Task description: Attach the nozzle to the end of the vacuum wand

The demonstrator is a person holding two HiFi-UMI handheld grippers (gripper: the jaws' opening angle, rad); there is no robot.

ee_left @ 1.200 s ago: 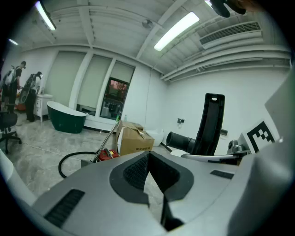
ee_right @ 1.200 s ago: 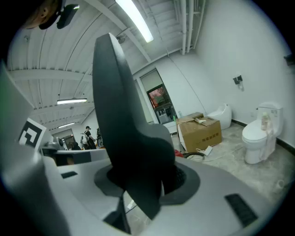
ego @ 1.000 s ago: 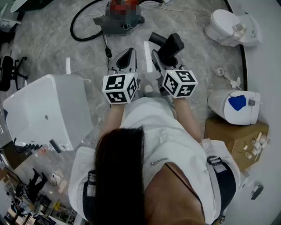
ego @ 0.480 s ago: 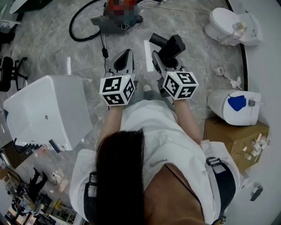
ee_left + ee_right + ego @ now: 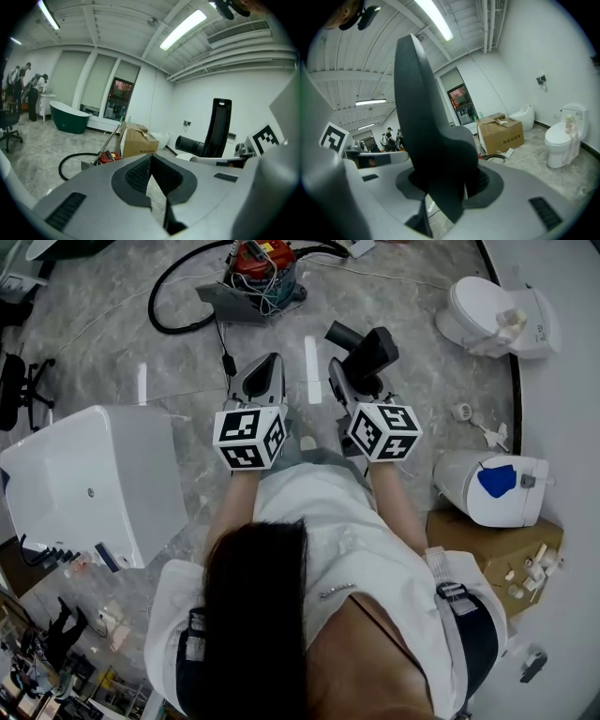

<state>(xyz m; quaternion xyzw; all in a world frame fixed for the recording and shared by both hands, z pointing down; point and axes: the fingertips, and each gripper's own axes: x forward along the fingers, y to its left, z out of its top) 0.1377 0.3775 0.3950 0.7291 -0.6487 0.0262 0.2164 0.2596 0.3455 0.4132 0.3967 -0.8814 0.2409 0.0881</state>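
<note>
The black nozzle is grasped between the right gripper's jaws, its wide end tilted upward. In the head view it sits below and right of the red vacuum cleaner, well apart from it. The thin wand leans up from that vacuum cleaner. The left gripper, below the vacuum cleaner, is clenched with nothing in it. A black hose loops left of the vacuum cleaner.

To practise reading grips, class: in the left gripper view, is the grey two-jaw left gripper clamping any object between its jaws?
No, the grey two-jaw left gripper is shut, its jaws meeting with nothing between them.
</note>
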